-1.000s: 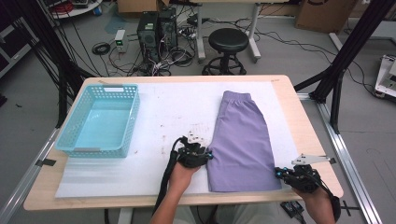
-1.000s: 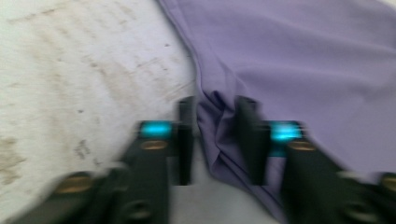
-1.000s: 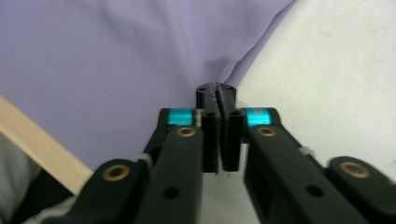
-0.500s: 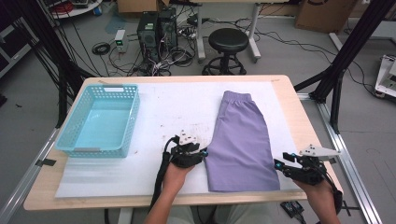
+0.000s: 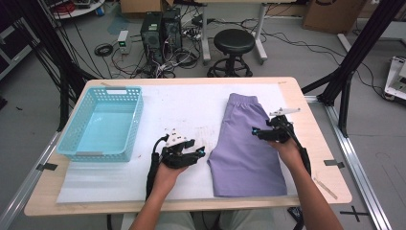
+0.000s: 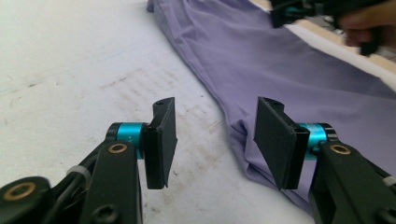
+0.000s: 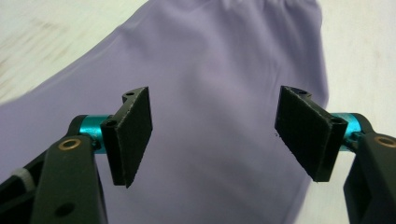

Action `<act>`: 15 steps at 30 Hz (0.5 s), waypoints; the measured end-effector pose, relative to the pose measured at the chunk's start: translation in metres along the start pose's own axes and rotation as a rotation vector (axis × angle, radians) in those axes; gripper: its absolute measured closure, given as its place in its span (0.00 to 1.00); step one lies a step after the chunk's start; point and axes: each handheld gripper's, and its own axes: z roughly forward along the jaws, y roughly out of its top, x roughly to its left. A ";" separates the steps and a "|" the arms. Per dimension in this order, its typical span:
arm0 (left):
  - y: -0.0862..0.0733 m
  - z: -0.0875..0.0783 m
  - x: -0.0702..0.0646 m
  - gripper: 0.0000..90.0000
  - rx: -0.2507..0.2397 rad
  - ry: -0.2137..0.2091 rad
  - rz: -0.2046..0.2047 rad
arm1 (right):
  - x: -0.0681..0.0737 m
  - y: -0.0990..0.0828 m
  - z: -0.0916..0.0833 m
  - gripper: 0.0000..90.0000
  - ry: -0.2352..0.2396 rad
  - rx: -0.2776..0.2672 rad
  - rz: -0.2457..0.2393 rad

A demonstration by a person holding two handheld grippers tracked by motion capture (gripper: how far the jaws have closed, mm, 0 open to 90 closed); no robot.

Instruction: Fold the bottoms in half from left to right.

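Purple shorts lie flat on the table's right half, unfolded, and the blue basket at left is empty. Both grippers gape, holding nothing: the left gripper beside the shorts' left edge, the right gripper above the cloth. Nothing looks started yet.

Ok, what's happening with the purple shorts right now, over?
Left tool open, low at the shorts' left edge. Right tool open above the cloth. Shorts flat on the table, ungripped. Blue basket off left, nothing in the way.
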 end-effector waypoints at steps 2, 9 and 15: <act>0.001 -0.002 0.002 0.53 -0.016 -0.005 0.002 | -0.006 0.011 0.010 0.31 0.008 0.001 0.002; 0.005 -0.008 0.017 0.35 -0.026 0.014 0.006 | -0.022 0.055 0.045 0.32 0.029 0.012 0.009; 0.009 -0.013 0.031 0.31 -0.014 0.037 -0.004 | -0.038 0.074 0.079 0.44 0.041 0.073 0.058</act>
